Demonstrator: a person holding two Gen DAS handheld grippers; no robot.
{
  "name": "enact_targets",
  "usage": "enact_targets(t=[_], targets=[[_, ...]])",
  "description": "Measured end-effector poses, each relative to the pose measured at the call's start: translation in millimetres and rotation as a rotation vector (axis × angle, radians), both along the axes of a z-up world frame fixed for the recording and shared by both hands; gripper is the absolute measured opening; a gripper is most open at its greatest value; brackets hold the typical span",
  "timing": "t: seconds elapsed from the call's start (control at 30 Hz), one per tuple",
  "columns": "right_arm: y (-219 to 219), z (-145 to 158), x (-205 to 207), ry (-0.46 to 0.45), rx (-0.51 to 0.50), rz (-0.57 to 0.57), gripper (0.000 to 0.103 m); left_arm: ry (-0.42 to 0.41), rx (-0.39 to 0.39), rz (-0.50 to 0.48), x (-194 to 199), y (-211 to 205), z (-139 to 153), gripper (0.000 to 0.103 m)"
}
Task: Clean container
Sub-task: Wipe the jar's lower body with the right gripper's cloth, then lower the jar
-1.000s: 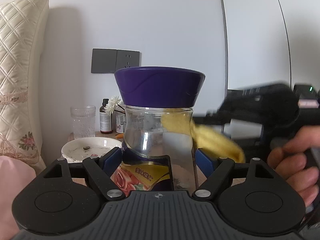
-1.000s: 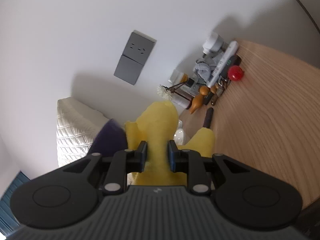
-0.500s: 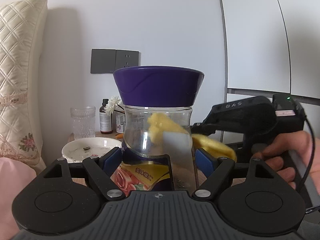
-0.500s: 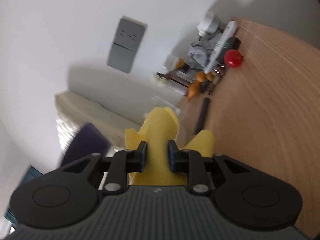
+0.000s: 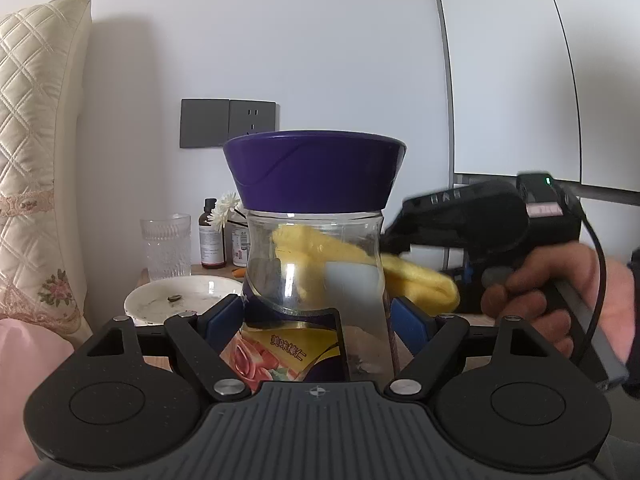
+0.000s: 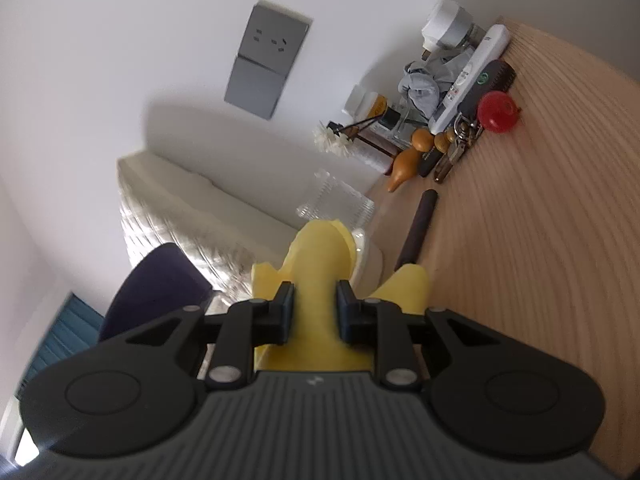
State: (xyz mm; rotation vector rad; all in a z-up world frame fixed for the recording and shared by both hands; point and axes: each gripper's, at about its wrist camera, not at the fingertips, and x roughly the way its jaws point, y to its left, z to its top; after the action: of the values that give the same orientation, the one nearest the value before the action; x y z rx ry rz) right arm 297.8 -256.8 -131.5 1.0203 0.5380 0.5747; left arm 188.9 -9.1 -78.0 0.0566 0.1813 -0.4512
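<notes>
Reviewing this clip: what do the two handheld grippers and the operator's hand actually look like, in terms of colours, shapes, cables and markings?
Both grippers, left gripper and right gripper, have matte black linkage arms with silver pivot screws, round discs either side, a grey ribbed base with a small crosshair mark, and blue finger pads. Seen from the left wrist view, the right unit is a black pistol-grip body with a green LED, a black cable, and a bare hand in a dark sleeve.

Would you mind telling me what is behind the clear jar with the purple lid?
Through the clear jar with the purple lid, a yellow cloth shows, held by the right gripper. Whether cloth touches glass is unclear; the printed label covers anything lower.
</notes>
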Motion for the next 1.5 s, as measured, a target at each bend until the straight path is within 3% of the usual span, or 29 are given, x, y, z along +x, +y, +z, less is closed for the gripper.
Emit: enact_targets(t=[0.13,0.37,0.53,0.7,0.87,1.03,1.13,1.2,1.5], targets=[[2.9,13.2,-8.2,-0.054,0.028,0.002,0.024,0.001,0.0,-0.003,0.6,0.1,-0.2,0.084],[0.6,-8.1,-33.0,-0.006,-0.014,-0.088,0.024,0.005,-0.01,-0.009,0.9,2.0,0.0,0.084],[3.4,8.1,-46.1,-0.081,0.01,-0.087,0.024,0.003,-0.006,-0.008,0.1,0.8,0.1,0.085],[1.9,-11.4,-60.9,-0.029,0.016,-0.133,0.024,0.005,-0.029,-0.01,0.3,0.8,0.8,0.09],[-5.1,-18.0,-75.8,-0.031,0.033,-0.14,0.023,-0.01,-0.061,0.014,0.2,-6.0,4.9,0.094],[-4.8,-20.4,-87.5,-0.049,0.013,-0.138,0.023,0.061,-0.109,0.102,19.9,-10.6,14.1,0.094],[-3.0,-21.4,-93.6,-0.056,0.025,-0.141,0.023,0.049,-0.056,0.11,22.3,-19.8,19.2,0.09],[-58.0,-10.0,-63.1,-0.051,0.039,-0.002,0.023,0.054,-0.023,0.126,25.1,-26.3,24.1,0.089],[-34.1,-9.7,-80.1,-0.092,-0.037,-0.007,0.022,0.13,-0.004,0.215,27.2,-38.2,35.9,0.088]])
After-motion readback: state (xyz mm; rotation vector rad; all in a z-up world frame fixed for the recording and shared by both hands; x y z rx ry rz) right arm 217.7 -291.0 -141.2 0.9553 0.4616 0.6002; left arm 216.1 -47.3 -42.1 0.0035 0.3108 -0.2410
